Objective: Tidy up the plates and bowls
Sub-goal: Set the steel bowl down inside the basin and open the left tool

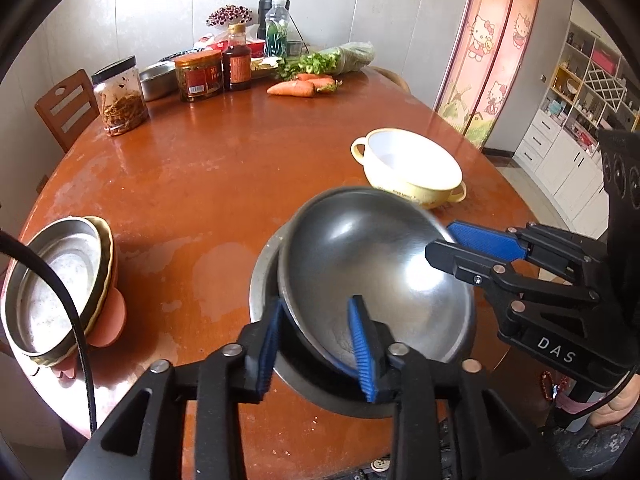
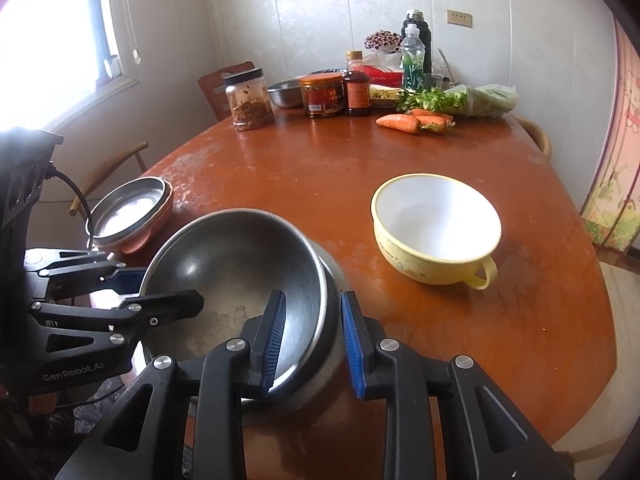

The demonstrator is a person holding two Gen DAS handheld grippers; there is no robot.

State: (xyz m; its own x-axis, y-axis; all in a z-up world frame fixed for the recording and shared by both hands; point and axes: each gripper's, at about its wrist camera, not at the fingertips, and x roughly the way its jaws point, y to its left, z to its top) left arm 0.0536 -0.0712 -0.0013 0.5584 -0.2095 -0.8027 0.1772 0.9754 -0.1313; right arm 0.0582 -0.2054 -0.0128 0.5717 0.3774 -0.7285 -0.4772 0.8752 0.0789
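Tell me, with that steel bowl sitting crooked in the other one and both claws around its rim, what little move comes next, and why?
Probably back both grippers off the upper steel bowl. It lies tilted inside the lower steel bowl, and the left gripper and right gripper straddle its rim with pads apart, so it seems released. The yellow bowl waits unstacked.

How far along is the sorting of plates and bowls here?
Done: plate stack at the table edge. In hand: steel bowl sits tilted in a larger steel bowl, both grippers, left and right, open astride its rim. Left: yellow bowl stands apart.
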